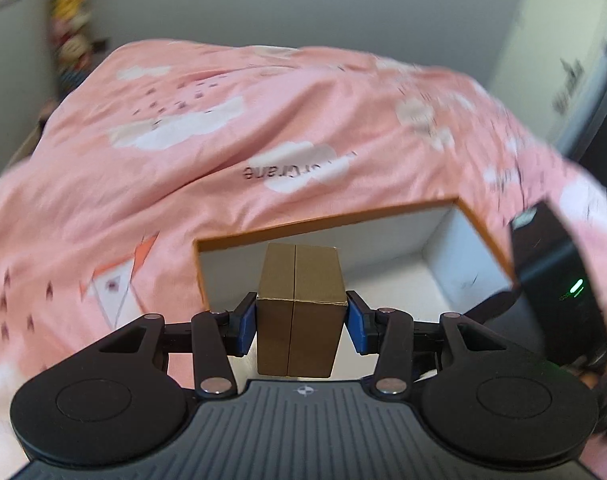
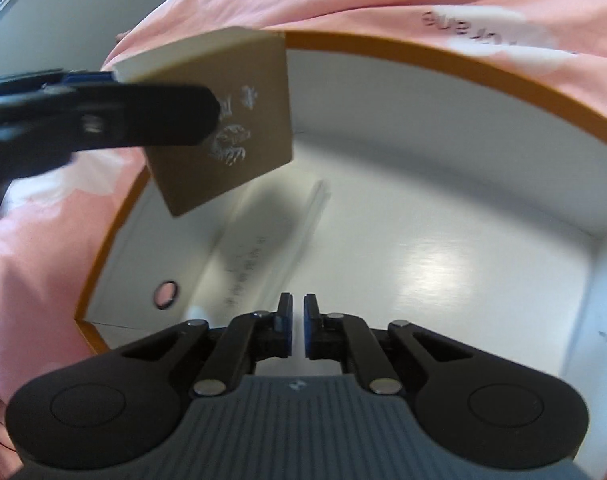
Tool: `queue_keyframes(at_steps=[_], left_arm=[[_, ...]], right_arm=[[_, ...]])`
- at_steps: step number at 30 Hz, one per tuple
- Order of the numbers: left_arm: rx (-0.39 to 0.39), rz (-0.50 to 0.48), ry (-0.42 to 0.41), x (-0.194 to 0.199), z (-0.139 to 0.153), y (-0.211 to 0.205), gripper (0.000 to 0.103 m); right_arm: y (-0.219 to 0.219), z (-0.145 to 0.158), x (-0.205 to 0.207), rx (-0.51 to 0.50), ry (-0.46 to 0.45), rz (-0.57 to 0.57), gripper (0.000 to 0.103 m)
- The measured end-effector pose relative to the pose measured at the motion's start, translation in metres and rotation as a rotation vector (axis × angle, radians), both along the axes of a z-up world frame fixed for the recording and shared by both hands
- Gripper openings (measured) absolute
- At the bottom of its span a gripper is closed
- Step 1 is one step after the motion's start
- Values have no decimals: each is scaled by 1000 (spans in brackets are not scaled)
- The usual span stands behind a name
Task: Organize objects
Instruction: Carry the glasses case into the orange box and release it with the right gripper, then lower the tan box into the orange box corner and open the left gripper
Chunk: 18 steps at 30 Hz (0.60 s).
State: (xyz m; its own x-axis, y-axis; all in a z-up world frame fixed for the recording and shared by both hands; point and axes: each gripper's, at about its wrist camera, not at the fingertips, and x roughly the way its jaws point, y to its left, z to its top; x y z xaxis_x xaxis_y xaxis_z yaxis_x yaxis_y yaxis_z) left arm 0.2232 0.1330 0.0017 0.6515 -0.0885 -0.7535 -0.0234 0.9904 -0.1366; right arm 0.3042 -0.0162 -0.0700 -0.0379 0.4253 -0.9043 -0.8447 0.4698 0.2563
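Your left gripper [image 1: 301,322] is clamped on the brown box [image 1: 299,312], which hangs above the left end of the orange-rimmed tray [image 1: 327,222] on the pink bedspread [image 1: 183,152]. Bring it down level and clear of the left wall, set it flat on the white floor, and release only once it rests. On the right, your other gripper [image 2: 298,326] has its jaws together on nothing, low over the tray's near side; lift it clear. Count: one brown box, one tray, one flat white item [image 2: 263,248] lying inside, two grippers.
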Motion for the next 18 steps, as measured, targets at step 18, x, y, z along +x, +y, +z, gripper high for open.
queue_keyframes(at_steps=[18], left_arm=[[634, -641, 116, 46, -62, -55, 52]], right_arm=[[-16, -13, 4, 8, -5, -57, 6]])
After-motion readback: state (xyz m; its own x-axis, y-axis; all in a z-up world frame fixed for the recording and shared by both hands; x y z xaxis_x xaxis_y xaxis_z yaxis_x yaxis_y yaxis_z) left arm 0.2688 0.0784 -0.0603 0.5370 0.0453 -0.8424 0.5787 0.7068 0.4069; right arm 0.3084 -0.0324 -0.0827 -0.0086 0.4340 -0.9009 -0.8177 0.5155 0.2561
